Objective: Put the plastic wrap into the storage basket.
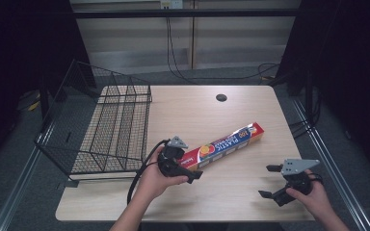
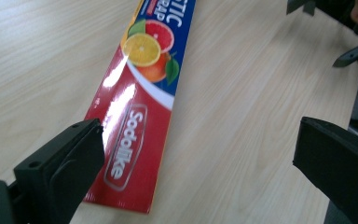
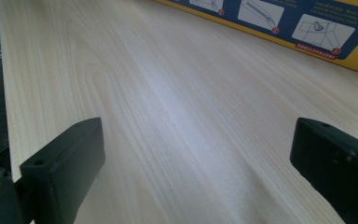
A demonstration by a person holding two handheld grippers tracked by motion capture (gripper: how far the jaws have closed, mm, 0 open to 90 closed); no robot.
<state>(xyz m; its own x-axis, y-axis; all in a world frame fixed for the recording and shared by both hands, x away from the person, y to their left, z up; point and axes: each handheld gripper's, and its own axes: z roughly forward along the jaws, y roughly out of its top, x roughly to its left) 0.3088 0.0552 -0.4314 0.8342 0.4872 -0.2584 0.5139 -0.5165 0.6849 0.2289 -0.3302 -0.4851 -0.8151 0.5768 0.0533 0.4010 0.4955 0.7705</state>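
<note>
Lying on the pale wooden table (image 1: 250, 187), the plastic-wrap box (image 1: 226, 145) sits between both spread grippers, dark walls around.

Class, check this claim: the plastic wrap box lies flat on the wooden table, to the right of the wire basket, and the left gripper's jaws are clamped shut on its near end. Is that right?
Not quite. The left gripper is open: the left gripper view shows its jaws wide apart, not clamped on the plastic wrap box. The rest holds: the box lies flat on the wooden table, right of the wire basket.
</note>
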